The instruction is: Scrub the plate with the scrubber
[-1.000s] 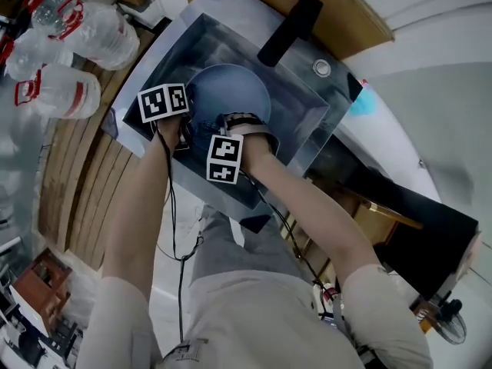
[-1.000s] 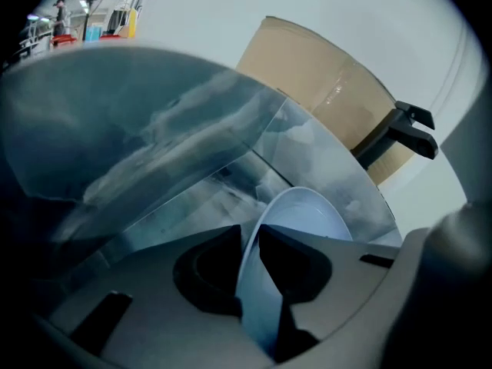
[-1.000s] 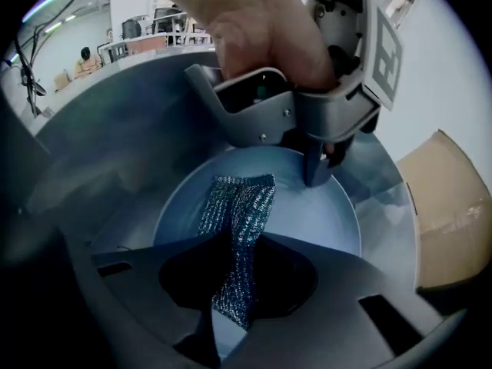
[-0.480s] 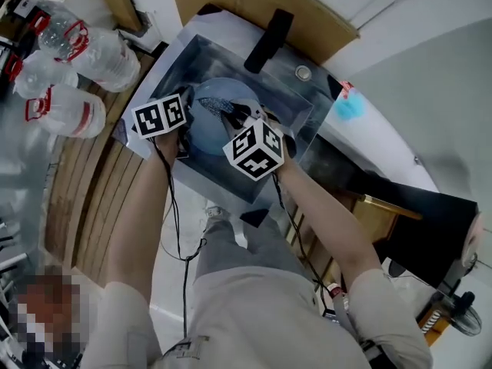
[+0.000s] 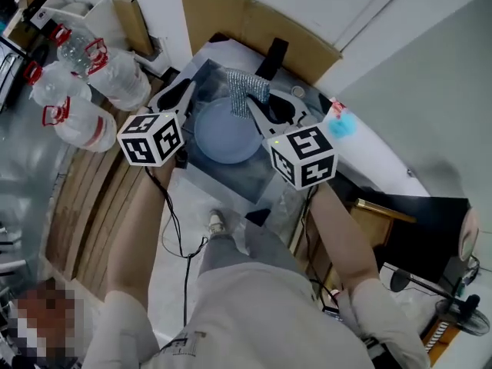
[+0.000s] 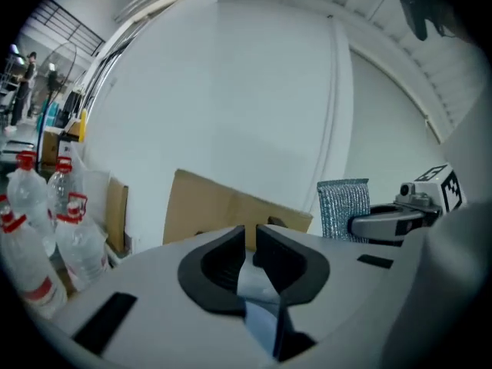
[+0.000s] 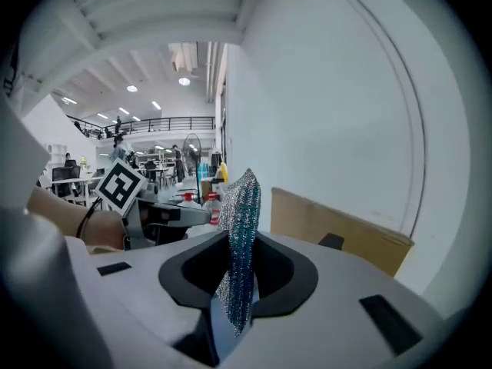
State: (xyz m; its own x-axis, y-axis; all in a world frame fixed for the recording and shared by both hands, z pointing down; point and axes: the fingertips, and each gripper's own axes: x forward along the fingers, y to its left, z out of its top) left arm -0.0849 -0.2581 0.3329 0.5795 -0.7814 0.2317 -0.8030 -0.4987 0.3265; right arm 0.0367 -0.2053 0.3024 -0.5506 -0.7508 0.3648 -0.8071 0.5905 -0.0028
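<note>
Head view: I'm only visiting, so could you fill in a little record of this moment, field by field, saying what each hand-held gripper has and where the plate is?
Right hand-held gripper: shut on the silver mesh scrubber, which stands upright between its jaws
Left hand-held gripper: nothing between its jaws; they have just been closing, with a narrow gap left
Plate: pale blue, lying in the sink, touched by neither gripper
Scrubber and plate: apart
Nearby: water bottles to the left of the sink

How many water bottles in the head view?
4, clustered upper left: rearmost bottle, rightmost bottle, leftmost bottle, nearest bottle. More may lie off-frame.
</note>
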